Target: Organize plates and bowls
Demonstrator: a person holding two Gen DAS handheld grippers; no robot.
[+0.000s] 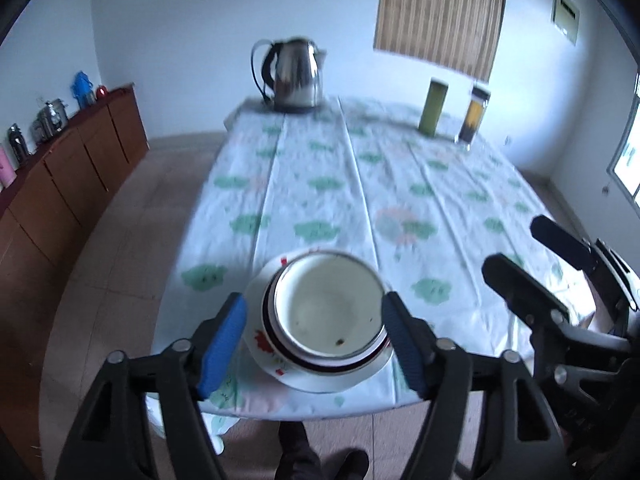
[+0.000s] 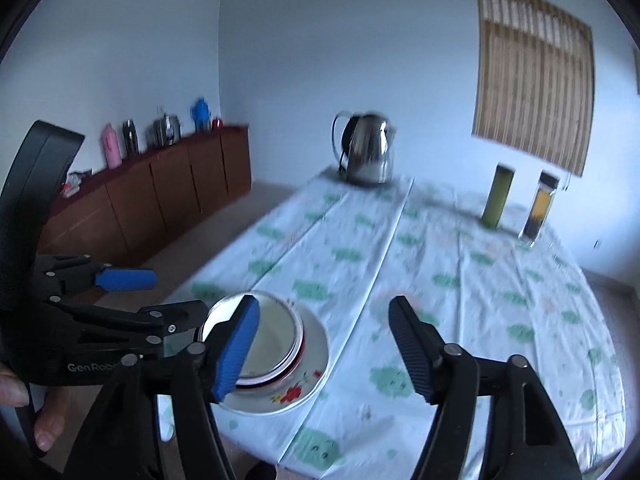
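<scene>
Blue-padded black tongs of the left gripper [image 1: 314, 346] are being held wide apart on either side of the stacked white bowls [image 1: 328, 320], with the pads clear of the rims and nothing gripped. These bowls are being carried by a white plate with red flowers [image 1: 260, 344], which is lying near the front edge of the round table under a white cloth with green prints [image 1: 400, 168]. Just right of the plate, the right gripper [image 2: 324, 346] is being held equally wide open and empty above the cloth. Beyond the plate, at the table's far edge, a steel kettle [image 1: 294, 78], a green cylinder [image 1: 433, 106] and a clear jar [image 1: 474, 114] are being shown upright.
</scene>
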